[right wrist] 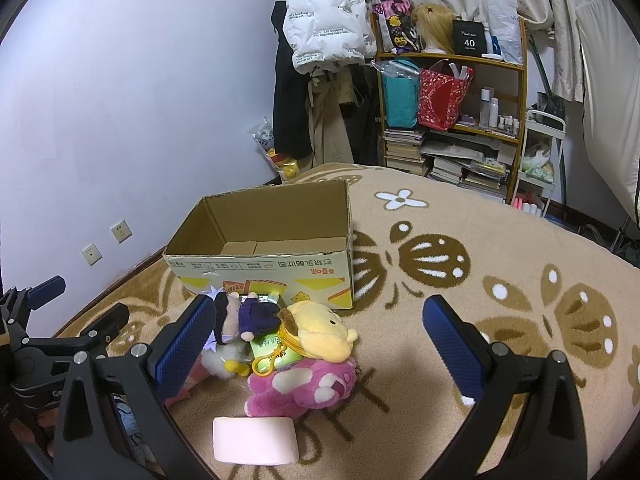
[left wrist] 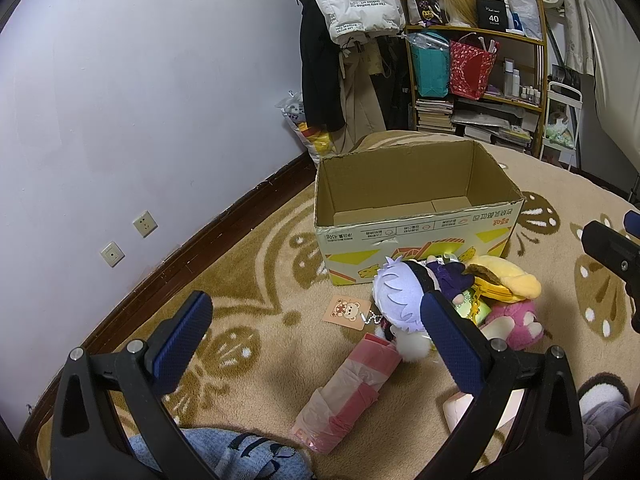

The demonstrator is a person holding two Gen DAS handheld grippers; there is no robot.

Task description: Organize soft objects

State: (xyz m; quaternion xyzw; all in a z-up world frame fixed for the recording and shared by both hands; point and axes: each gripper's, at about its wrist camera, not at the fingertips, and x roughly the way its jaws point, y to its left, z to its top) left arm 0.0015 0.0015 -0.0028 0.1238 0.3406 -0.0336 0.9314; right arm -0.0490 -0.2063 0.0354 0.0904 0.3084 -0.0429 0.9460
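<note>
My left tongs [left wrist: 316, 340] and right tongs [right wrist: 316, 340] spread apart, gripping nothing, fuzzy plush pile [right wrist: 304, 344] beside open corrugated box [right wrist: 264, 264], fleecy rug [right wrist: 480, 240]

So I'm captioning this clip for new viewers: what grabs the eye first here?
The open cardboard box on the patterned rug, with nothing visible inside. Right before it sits a bright heap of plush toys: a yellow plush atop a pink plush, with a lilac-haired doll beside them. Both grippers hang open, holding nothing.
</note>
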